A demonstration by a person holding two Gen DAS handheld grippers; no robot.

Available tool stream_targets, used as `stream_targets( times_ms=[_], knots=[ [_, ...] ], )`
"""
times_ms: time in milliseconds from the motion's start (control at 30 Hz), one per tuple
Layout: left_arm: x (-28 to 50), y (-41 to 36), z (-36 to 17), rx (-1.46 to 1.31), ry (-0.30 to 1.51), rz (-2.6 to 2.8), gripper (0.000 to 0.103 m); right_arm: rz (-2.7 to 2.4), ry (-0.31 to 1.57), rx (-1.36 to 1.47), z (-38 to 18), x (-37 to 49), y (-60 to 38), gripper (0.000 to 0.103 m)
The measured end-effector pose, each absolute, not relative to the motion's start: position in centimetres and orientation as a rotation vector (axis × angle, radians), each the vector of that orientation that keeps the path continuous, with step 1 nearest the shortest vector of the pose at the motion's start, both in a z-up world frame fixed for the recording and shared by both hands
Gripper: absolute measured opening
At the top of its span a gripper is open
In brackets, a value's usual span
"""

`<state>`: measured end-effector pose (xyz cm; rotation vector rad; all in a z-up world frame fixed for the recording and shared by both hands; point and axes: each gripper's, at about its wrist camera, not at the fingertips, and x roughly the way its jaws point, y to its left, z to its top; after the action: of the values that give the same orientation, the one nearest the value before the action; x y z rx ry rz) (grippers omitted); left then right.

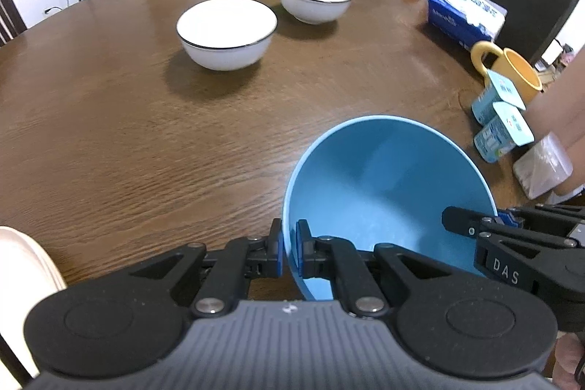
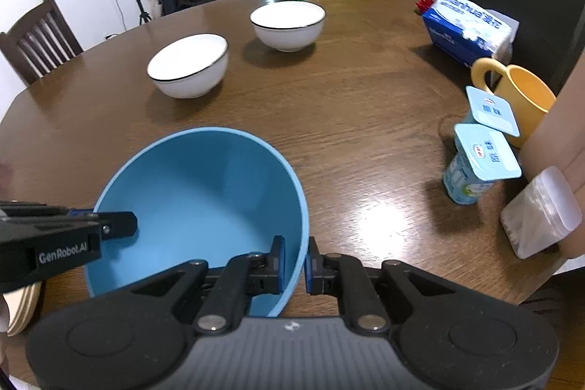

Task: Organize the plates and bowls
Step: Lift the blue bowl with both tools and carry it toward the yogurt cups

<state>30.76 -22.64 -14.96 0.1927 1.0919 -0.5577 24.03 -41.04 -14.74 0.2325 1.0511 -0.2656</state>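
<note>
Pinching the blue bowl [image 1: 387, 192] by opposite rims, the left gripper [image 1: 289, 249] clamps at nine o'clock and the right gripper [image 2: 294, 264] at three o'clock, both narrowed onto its wall; two white bowls [image 1: 226, 31] sit toward twelve o'clock on the table [image 1: 128, 134].

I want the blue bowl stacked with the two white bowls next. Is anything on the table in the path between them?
Nothing visible is. Both grippers, left and right, pinch the blue bowl by opposite rims. Between it and the near white bowl and far white bowl lies only bare table. The yogurt cups and mug stand off to the right.
</note>
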Motion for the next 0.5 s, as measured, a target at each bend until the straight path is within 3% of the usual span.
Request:
stream_targets(
  times_ms=[500],
  knots=[
    [31.0,-24.8,-16.6,0.237,1.130,-0.583,0.007,-0.286,1.101,0.266,-16.9,23.7,-43.0,0.010]
  ],
)
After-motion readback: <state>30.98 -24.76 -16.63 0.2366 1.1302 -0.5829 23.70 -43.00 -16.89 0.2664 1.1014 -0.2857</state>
